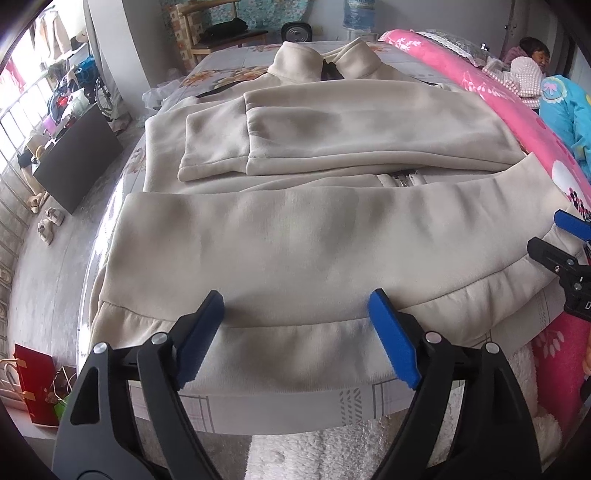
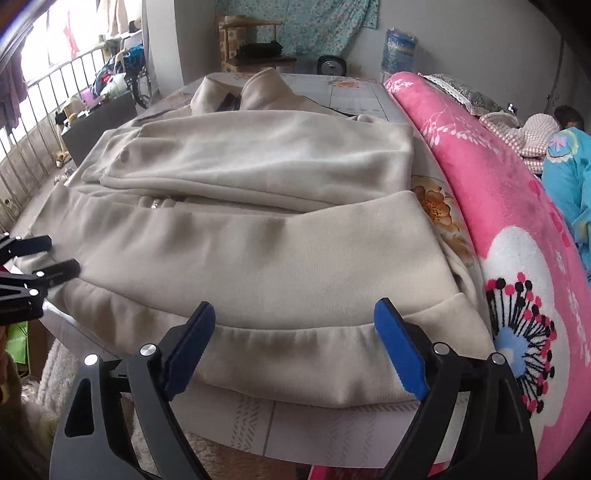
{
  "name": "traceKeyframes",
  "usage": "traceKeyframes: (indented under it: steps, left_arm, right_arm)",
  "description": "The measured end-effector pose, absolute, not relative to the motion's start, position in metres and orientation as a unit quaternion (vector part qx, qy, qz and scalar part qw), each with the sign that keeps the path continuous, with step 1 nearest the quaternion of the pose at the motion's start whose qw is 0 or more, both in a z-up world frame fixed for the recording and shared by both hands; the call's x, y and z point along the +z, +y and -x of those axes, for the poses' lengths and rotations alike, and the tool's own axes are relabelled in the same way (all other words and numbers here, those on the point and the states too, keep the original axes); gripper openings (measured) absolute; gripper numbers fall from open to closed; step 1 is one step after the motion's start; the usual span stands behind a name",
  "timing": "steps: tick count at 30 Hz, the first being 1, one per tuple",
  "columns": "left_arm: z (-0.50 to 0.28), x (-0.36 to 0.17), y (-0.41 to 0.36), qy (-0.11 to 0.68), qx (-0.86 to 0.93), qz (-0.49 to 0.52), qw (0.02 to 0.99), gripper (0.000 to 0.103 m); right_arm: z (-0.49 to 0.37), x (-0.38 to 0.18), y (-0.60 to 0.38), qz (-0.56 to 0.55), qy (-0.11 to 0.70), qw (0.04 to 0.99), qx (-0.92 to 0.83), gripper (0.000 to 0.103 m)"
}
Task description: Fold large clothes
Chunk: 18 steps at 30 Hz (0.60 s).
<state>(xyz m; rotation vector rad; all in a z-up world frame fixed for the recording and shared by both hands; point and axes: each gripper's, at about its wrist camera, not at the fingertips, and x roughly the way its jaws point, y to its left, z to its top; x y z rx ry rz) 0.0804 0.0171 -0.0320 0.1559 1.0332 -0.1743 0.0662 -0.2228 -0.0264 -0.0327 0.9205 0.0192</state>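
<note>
A large beige fleece jacket (image 1: 303, 236) lies flat on the table, collar at the far end, both sleeves folded across the chest, zipper showing in the middle. It also shows in the right wrist view (image 2: 243, 243). My left gripper (image 1: 295, 306) is open, its blue pads straddling the left part of the ribbed hem at the near edge. My right gripper (image 2: 295, 317) is open over the right part of the hem. Each gripper shows at the edge of the other's view: the right one (image 1: 554, 236), the left one (image 2: 59, 254). Neither holds cloth.
A pink floral blanket (image 2: 498, 206) runs along the table's right side. A person in blue (image 1: 565, 110) sits at the far right. The flowered table cover (image 2: 347, 88) shows beyond the collar. A dark table (image 1: 77, 158), a chair (image 1: 229, 33) and clutter stand left and behind.
</note>
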Motion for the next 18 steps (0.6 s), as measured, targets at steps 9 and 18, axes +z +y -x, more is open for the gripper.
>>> traceKeyframes:
  steps: [9,18]
  left_arm:
    - [-0.082,-0.032,0.017,0.495,-0.083,-0.075,0.861,0.079]
    - [-0.082,-0.032,0.017,0.495,-0.082,-0.078,0.861,0.079]
  right_arm:
    - [-0.086,-0.018,-0.213,0.008,0.442,0.897,0.016,0.086]
    - [-0.102,-0.022,-0.207,-0.004,0.451,0.892,0.022,0.086]
